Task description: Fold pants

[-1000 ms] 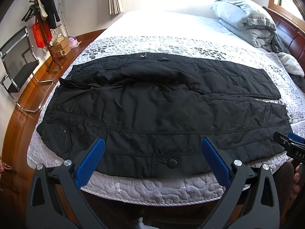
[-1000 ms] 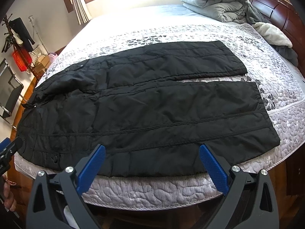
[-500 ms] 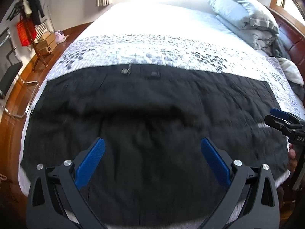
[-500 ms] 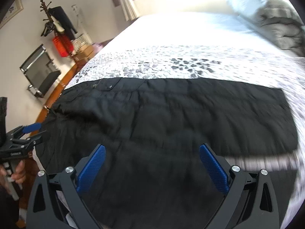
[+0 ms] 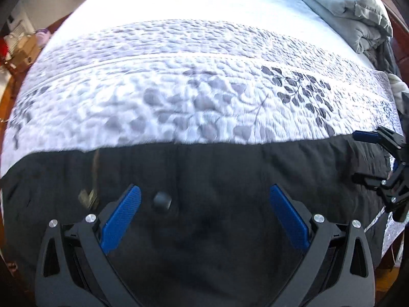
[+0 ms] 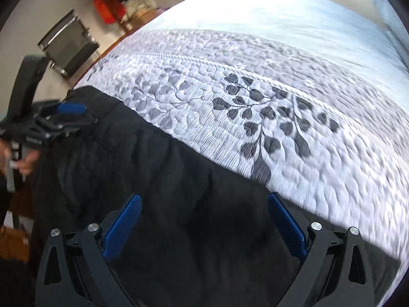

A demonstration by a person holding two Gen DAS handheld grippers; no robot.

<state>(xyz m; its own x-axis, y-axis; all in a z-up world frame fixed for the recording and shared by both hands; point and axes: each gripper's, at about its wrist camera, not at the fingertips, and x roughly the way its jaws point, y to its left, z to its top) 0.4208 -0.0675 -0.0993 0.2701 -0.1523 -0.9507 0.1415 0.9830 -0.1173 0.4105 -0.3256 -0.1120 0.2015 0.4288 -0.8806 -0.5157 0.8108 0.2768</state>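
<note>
Black quilted pants (image 5: 230, 174) lie flat across the bed, their far edge against the leaf-patterned quilt (image 5: 204, 89). My left gripper (image 5: 204, 192) hovers open low over the waist end, near a snap button (image 5: 162, 200) and a zipper pull (image 5: 88, 195). In the right wrist view my right gripper (image 6: 204, 200) stands open just above the far leg of the pants (image 6: 153, 179), close to that far edge. Each gripper shows in the other's view: the right gripper (image 5: 378, 158) at the right rim, the left gripper (image 6: 64, 117) at the left, held by a hand (image 6: 25, 163). Nothing is between any fingers.
A folded grey duvet (image 5: 358, 7) lies at the head of the bed. White quilt (image 6: 281, 102) stretches beyond the pants. A metal-framed chair (image 6: 69, 48) and a red item (image 6: 104, 10) stand by the wall past the bed's left side.
Both grippers have moved forward and down over the pants, from the near bed edge to the garment's far edge. Both stayed open and the pants have not shifted.
</note>
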